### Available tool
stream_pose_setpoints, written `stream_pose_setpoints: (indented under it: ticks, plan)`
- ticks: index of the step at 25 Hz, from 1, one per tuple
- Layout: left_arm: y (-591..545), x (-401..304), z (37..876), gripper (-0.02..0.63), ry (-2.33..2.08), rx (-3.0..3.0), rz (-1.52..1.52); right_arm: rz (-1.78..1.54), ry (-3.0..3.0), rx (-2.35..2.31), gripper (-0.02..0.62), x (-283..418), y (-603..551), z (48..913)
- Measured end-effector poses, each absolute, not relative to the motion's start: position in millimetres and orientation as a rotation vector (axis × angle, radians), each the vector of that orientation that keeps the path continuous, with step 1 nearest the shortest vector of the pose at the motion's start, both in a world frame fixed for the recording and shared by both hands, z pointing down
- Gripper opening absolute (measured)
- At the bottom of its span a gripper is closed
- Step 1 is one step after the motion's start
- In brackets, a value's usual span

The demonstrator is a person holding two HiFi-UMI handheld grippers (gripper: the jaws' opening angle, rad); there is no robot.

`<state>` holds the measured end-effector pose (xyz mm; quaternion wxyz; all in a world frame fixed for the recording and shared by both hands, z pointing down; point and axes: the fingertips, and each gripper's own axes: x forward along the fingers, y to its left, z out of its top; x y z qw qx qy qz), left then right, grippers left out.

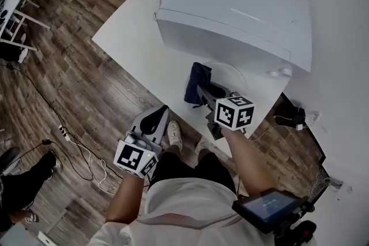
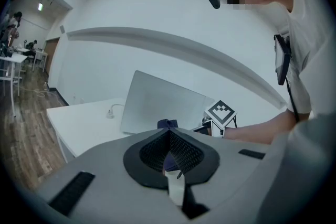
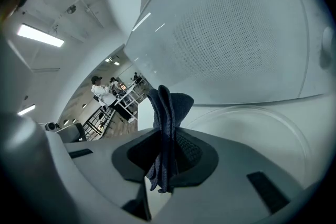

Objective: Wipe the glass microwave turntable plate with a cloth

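Cloth [image 1: 196, 82] clamped in right gripper [image 1: 203, 94] by the glass turntable plate [image 1: 230, 75]
Nearest, the left gripper [image 1: 158, 115] hangs off the white table's [image 1: 138, 37] near edge, jaws pressed together on nothing; farther in, the right gripper's jaws pinch the folded dark-blue cloth at the plate's left rim; the plate lies flat on the table; just beyond stands the white microwave [image 1: 242, 8].
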<state>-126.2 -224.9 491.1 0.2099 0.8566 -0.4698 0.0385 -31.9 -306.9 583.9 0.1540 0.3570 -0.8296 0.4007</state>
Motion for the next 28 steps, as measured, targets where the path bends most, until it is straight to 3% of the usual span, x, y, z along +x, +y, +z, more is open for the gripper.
stream_pose_setpoints:
  ticks: [8,28]
  plan:
    - [-235.7,-118.6,513.6,0.009,-1.299,2.339,0.113,1.165,-2.28,0.999,0.066,-45.0,-317.4,619.2]
    - [-239.4,-100.4,513.6,0.009,-1.273,2.333,0.117,1.201,-2.125,1.108,0.066,20.4,-330.7,643.3]
